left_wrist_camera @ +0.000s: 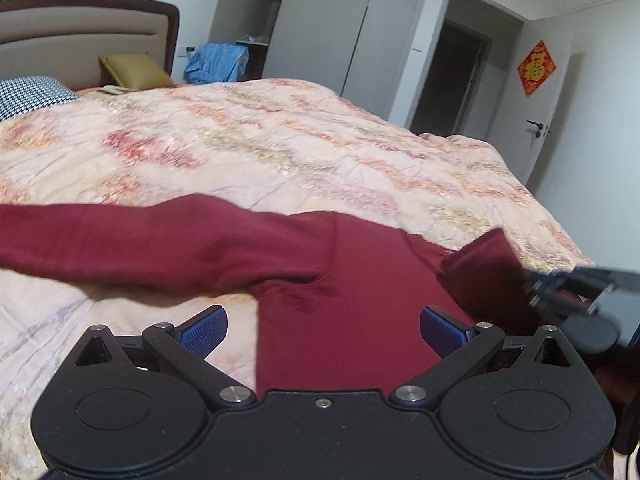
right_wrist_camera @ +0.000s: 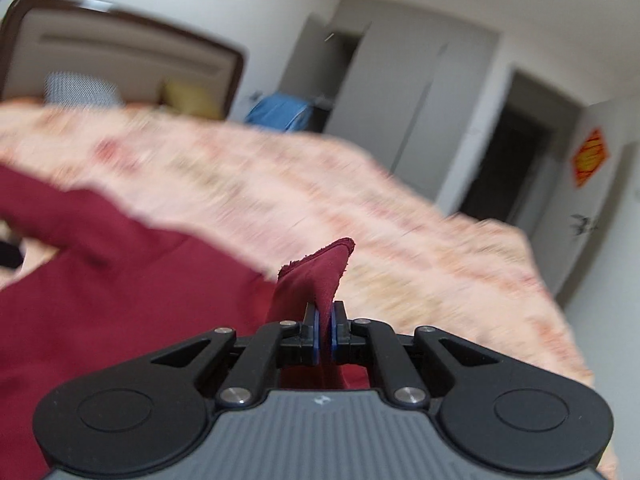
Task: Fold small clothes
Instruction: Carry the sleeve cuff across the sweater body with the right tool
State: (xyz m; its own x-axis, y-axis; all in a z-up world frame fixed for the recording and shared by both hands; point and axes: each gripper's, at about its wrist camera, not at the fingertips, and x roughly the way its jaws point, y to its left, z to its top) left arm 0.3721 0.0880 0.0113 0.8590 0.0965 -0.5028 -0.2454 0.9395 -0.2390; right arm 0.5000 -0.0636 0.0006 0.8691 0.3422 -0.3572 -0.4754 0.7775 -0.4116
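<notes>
Two wrist fisheyes, each low and close over the bed quilt (left_wrist_camera: 280, 140), facing the headboard (left_wrist_camera: 80, 28) and wardrobe (right_wrist_camera: 400, 80); shared: red garment (left_wrist_camera: 340, 300), quilt, open doorway (left_wrist_camera: 452, 80).

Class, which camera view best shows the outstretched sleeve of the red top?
The left wrist view: the sleeve lies sharp, nearly full length, across the bedspread. The right wrist view shows it only blurred at the left edge.

Matt dark-red knit garment (left_wrist_camera: 340, 320) on a crinkled cloth bedspread (left_wrist_camera: 280, 140).
</notes>
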